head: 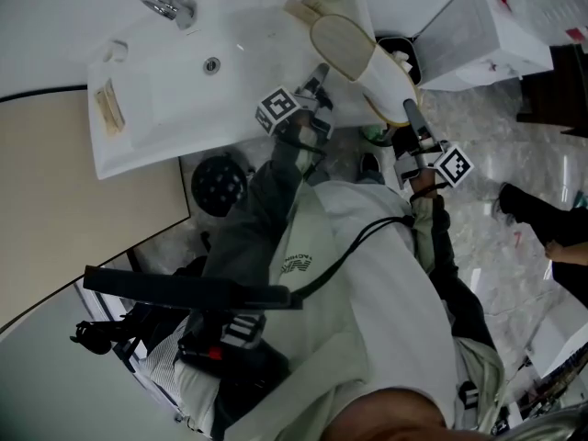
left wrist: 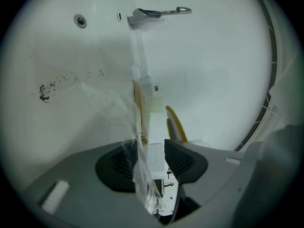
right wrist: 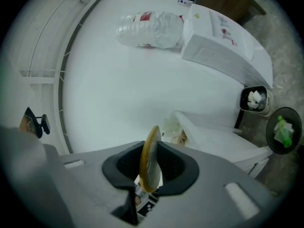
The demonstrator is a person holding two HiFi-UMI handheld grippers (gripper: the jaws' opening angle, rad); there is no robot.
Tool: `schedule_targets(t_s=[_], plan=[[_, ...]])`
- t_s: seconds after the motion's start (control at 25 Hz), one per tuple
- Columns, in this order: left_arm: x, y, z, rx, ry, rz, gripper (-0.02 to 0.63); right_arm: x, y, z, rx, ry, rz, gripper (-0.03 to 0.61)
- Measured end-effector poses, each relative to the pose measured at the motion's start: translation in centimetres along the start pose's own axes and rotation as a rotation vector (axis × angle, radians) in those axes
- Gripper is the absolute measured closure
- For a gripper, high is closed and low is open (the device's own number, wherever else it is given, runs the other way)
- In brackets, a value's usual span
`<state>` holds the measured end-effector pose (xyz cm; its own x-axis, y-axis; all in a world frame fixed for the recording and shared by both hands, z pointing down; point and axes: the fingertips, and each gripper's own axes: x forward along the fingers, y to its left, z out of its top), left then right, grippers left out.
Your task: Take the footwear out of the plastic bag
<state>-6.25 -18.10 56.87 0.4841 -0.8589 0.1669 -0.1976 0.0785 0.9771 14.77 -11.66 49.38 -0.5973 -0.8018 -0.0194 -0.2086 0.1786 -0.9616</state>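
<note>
Slipper [head: 342,44], tan sole facing up with its white upper below, hangs in the head view between the two tools. The right tongs [head: 408,110] meet the slipper at its lower right end, and the left tongs [head: 319,74] sit just beside its left edge. Left of the slipper spreads the white washbasin [head: 175,90], with the faucet [head: 168,5] further left and higher. Right of the slipper stands a white box [head: 482,30]. Below the slipper the person's pale shirt [head: 367,274] fills much of the frame.

In the left gripper view, the left tongs [left wrist: 148,161] stand partly open, with a plain gap between the ribbed pads. The clear plastic bag [left wrist: 140,172] hangs through that gap and lies against the pad at the view's left. The other pad is apart from the film, so nothing is pinched. The slipper [left wrist: 176,125] shows only as a yellow-tan rim just past the pad at the view's right. Above the slipper lies the washbasin [left wrist: 71,56], its faucet [left wrist: 156,12] at the top.

In the right gripper view, the right tongs [right wrist: 151,167] are closed on the slipper [right wrist: 151,156]. Its tan rim stands edge-on and upright between the pads, which touch it on both sides. Well beyond the slipper lies a crumpled bag [right wrist: 149,28] with red print, and the white box [right wrist: 223,46] is beyond it to the right. Right of the slipper sits a small bin [right wrist: 256,99] holding white scraps.
</note>
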Motion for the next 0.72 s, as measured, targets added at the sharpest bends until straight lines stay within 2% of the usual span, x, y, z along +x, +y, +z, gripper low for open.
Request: schedule_targets(t_s=[0.12, 0.28, 0.4, 0.48, 0.6, 0.72], plan=[[0.3, -0.2, -0.1, 0.013, 0.015, 0.006, 0.404, 0.5, -2.0, -0.5, 0.027, -0.002, -0.069, 0.505], [-0.1, -1.1, -0.2, 0.026, 0.046, -0.021, 0.3, 0.7, -1.9, -0.6, 0.05, -0.018, -0.065, 0.505], [-0.6, -2.4, -0.6, 0.059, 0.101, -0.043, 0.158, 0.8, -1.9, -0.6, 0.042, -0.011, -0.07, 0.505], [-0.7, -2.9, -1.2, 0.095, 0.148, -0.042, 0.089, 0.9, -1.8, -0.8, 0.045, -0.002, -0.063, 0.505], [-0.4, -3.1, -2.5, 0.169, 0.239, -0.001, 0.043, 1.5, -1.5, -1.8, 0.034, 0.048, -0.052, 0.505], [0.0, -2.5, -4.2, 0.293, 0.355, 0.087, 0.014, 1.9, -2.7, -3.5, -0.004, 0.119, -0.127, 0.505]])
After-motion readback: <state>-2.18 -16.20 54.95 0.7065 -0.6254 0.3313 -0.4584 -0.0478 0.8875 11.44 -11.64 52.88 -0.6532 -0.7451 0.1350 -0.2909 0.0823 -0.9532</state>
